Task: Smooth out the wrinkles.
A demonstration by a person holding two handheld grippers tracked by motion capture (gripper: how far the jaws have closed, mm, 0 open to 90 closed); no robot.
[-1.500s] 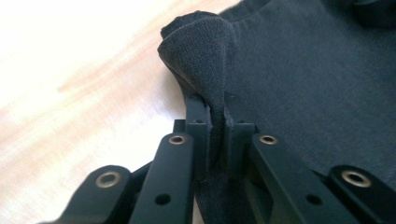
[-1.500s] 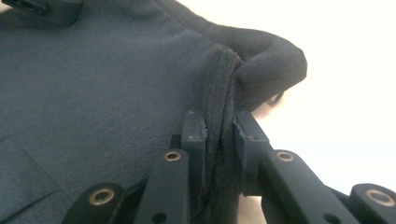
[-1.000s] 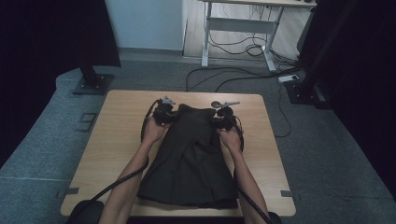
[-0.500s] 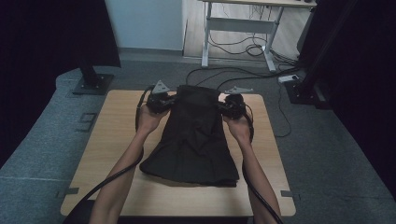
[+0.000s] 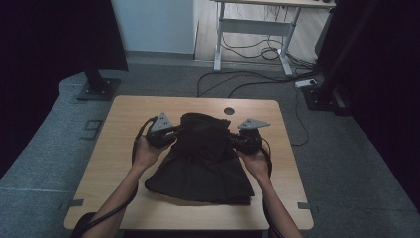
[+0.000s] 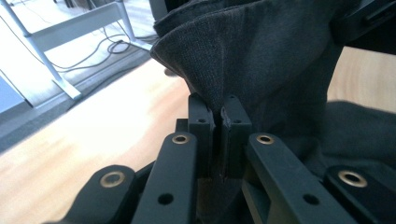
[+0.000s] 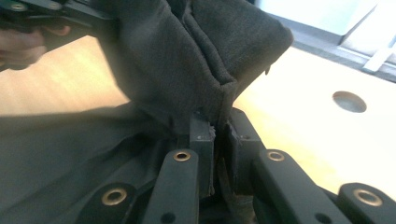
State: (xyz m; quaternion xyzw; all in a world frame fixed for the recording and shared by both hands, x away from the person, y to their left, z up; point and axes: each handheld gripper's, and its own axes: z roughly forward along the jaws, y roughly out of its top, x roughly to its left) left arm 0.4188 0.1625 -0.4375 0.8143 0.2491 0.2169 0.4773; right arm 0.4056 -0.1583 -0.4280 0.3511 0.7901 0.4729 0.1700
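Both hands are dragging the dark garment [image 5: 200,158] back across the tabletop [image 5: 124,111], left gripper [image 5: 168,137] and right gripper [image 5: 236,140] clamping its lifted far edge, so a fold is starting.

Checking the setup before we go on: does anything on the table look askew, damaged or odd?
Nothing damaged. The dark grey fabric garment is bunched and lifted at its far end, pinched by the left tongs and right tongs, with its near hem flat on the light wooden table.

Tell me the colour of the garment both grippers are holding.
The garment is plain dark charcoal grey, clearest in the left gripper view.
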